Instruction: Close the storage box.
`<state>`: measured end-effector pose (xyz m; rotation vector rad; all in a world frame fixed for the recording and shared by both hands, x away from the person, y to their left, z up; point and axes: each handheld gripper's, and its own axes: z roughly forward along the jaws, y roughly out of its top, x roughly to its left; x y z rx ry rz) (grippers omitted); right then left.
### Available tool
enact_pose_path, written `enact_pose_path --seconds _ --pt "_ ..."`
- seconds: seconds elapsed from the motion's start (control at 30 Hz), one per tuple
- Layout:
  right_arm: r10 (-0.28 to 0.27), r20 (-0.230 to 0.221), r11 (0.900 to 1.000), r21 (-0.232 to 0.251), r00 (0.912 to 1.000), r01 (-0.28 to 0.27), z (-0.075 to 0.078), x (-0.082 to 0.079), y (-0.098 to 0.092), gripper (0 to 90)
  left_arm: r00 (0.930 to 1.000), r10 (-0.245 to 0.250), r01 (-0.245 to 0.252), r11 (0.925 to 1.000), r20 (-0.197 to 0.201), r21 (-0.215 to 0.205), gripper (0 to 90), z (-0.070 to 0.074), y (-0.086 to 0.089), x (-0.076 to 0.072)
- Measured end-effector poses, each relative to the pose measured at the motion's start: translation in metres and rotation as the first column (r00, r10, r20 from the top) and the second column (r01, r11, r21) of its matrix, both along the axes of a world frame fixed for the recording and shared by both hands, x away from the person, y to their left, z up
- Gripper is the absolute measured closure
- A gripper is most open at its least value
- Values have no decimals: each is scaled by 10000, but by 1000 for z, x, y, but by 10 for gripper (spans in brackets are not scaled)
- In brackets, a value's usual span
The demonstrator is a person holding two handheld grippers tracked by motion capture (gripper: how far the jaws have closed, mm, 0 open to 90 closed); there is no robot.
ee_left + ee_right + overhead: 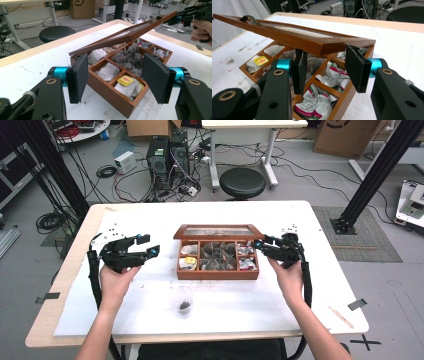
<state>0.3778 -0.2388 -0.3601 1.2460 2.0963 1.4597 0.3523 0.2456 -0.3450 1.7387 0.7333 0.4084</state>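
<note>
While the brown wooden tea box (pixel 218 270) with its glass-paned hinged lid (pixel 294 37) sat near the middle of the white-covered table (pixel 300 295), the lid stood half raised over compartments of grey tea bags, a yellow-labelled sachet (pixel 125 80) and green-and-pink packets (pixel 332 75). Bare tabletop lay open on every side of the box, with a small clear plastic cup (pixel 184 306) near its front edge. The right gripper (pixel 325 67) sat at the box's right end, its jaws partly apart under the lid's raised edge, the pads touching or just below the wood, I could not tell which, whereas the left gripper (pixel 115 77) hung wide open and empty, well apart on the box's left.
</note>
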Motion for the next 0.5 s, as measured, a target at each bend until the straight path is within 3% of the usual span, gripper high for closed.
enact_pose_path --seconds 0.5 --pt "51 164 9994 -346 9999 -45 -13 -10 0 556 10000 -8 8 10000 24 15 382 0 0 0"
